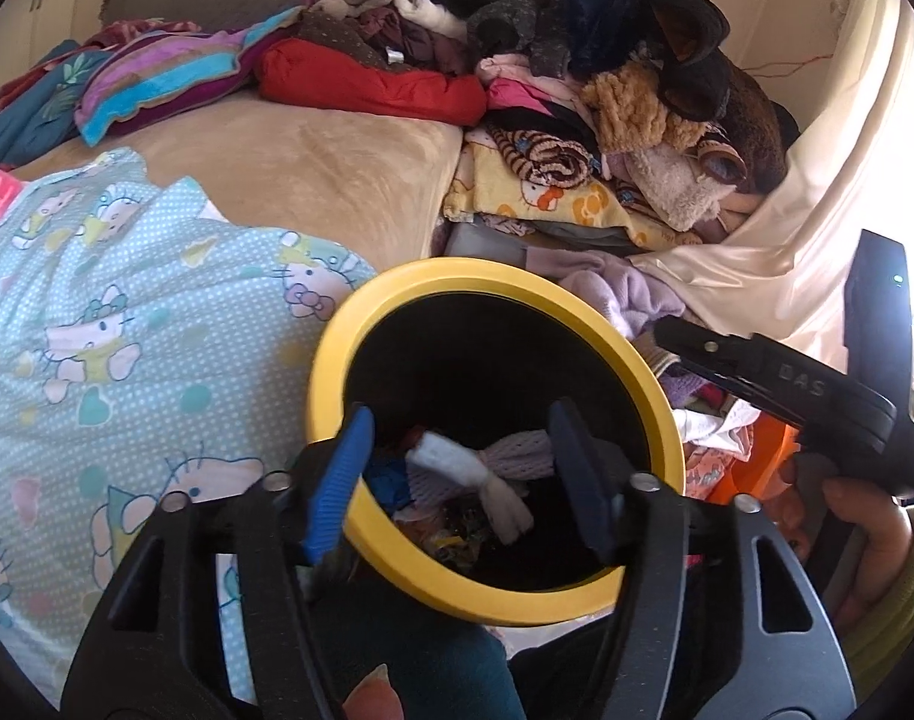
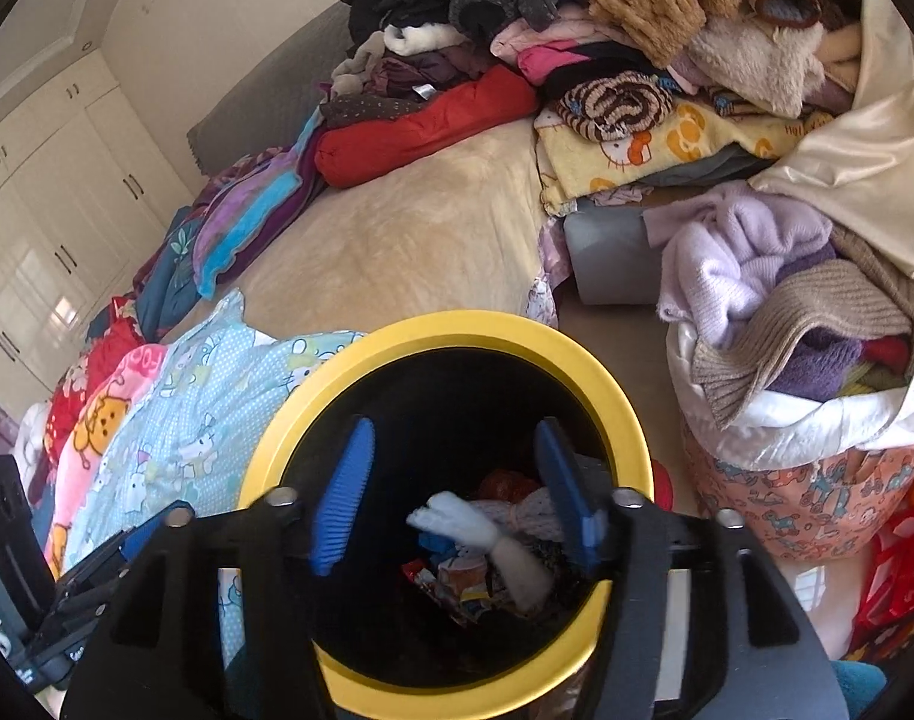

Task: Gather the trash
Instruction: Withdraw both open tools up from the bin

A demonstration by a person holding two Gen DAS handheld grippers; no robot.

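A black bin with a yellow rim [image 1: 499, 277] [image 2: 475, 329] stands beside the bed, right under both grippers. Inside it lie a white sock-like cloth [image 1: 457, 463] [image 2: 478, 527], a pale mesh piece [image 1: 520, 450] and colourful wrappers [image 2: 457, 585]; the white cloth looks blurred in the right wrist view. My left gripper [image 1: 460, 438] is open above the bin's mouth, and nothing sits between its blue pads. My right gripper [image 2: 457, 450] is also open over the bin and holds nothing. Each gripper shows at the edge of the other's view, the right [image 1: 787, 372] and the left [image 2: 127, 546].
A bed with a beige blanket [image 1: 313, 168] carries a tall pile of clothes [image 1: 577, 60] at its far side. A light-blue cartoon quilt [image 1: 115, 324] lies to the bin's left. A patterned bag stuffed with clothes [image 2: 805, 498] stands to its right. White wardrobes [image 2: 49, 228] line the left wall.
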